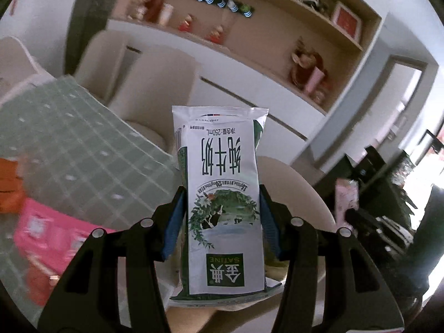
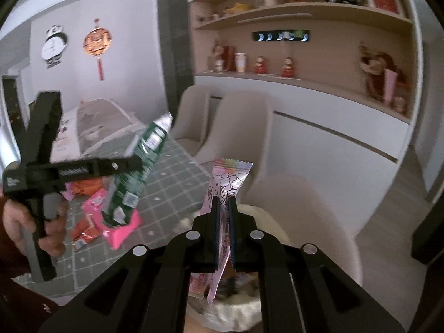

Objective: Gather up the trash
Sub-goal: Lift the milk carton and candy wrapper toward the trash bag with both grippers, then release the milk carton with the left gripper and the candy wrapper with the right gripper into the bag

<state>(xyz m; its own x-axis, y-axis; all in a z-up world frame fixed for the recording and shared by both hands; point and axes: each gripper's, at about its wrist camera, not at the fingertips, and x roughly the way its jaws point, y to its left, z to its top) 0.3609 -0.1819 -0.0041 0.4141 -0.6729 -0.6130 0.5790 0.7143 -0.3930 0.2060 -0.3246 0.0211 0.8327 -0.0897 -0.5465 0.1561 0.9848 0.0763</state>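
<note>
Shelves and chairs fill the far background; left claw (image 1: 222, 216) squeezes a flattened milk carton (image 1: 222, 194) off the surface (image 1: 83, 144), likely bin-bound. Right view: right claw (image 2: 224, 230) pinches a pink wrapper (image 2: 226, 183) above a pale bin (image 2: 244, 310).

The milk pouch (image 1: 223, 202) is held between the jaws of the left gripper (image 1: 222, 216), above the tabletop (image 1: 83, 144). To its left, wrappers (image 1: 47, 238) are spread on the tabletop. Chairs (image 1: 155, 83) are placed behind the tabletop, with shelves (image 1: 249, 41) behind them.
</note>
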